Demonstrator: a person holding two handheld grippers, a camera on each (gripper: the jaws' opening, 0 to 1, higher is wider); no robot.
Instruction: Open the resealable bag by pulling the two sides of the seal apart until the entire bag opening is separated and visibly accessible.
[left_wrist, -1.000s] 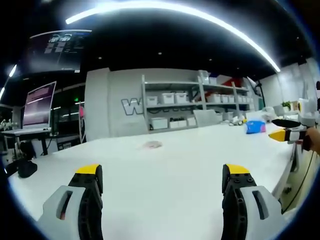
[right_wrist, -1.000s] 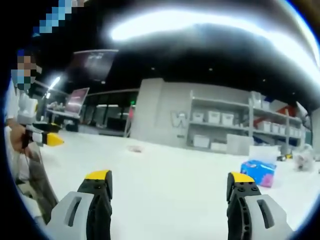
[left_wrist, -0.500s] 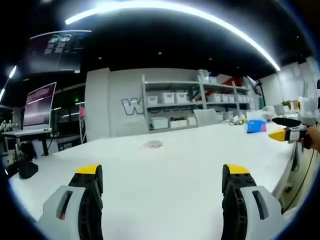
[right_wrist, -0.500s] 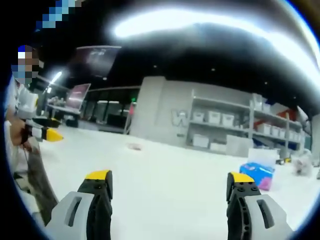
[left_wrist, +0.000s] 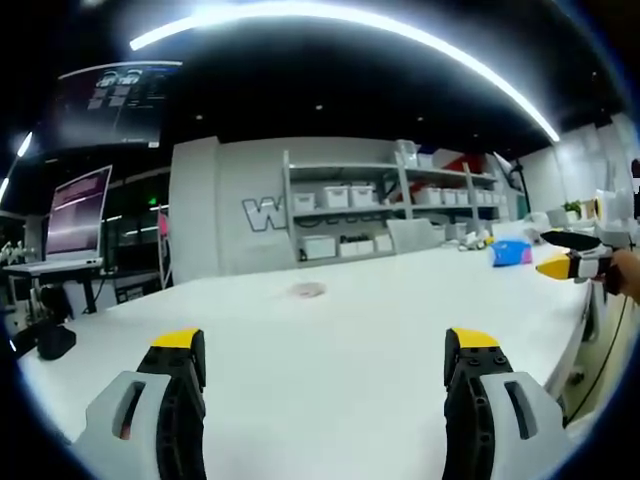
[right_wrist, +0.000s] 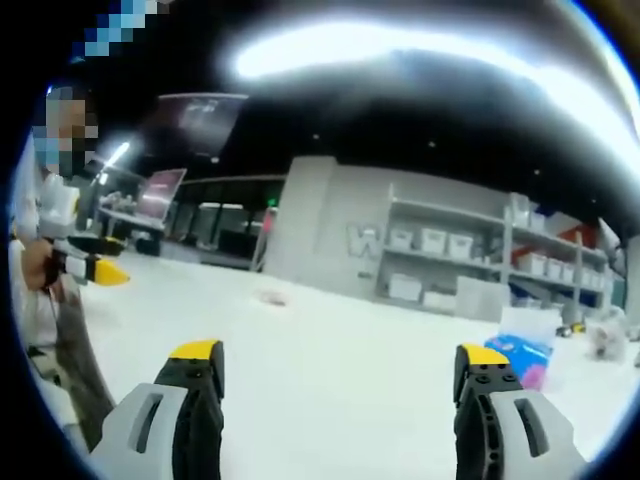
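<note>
hovering above the white worktop (left_wrist: 330, 360), the left gripper (left_wrist: 325, 345) has its yellow-tipped jaws spread wide with nothing between them. the right gripper (right_wrist: 340, 355) is spread the same way, empty, over the same worktop. the resealable bag (left_wrist: 306, 290) lies flat as a small pale patch far out on the worktop, well apart from both grippers; in the right gripper view it sits at (right_wrist: 270, 297). a blue tissue box (right_wrist: 520, 355) stands to the right, nearer the shelves (left_wrist: 390, 205) with white bins. in the left gripper view the right gripper comes in at the right edge (left_wrist: 570, 262), held by a hand (left_wrist: 630, 275).
</note>
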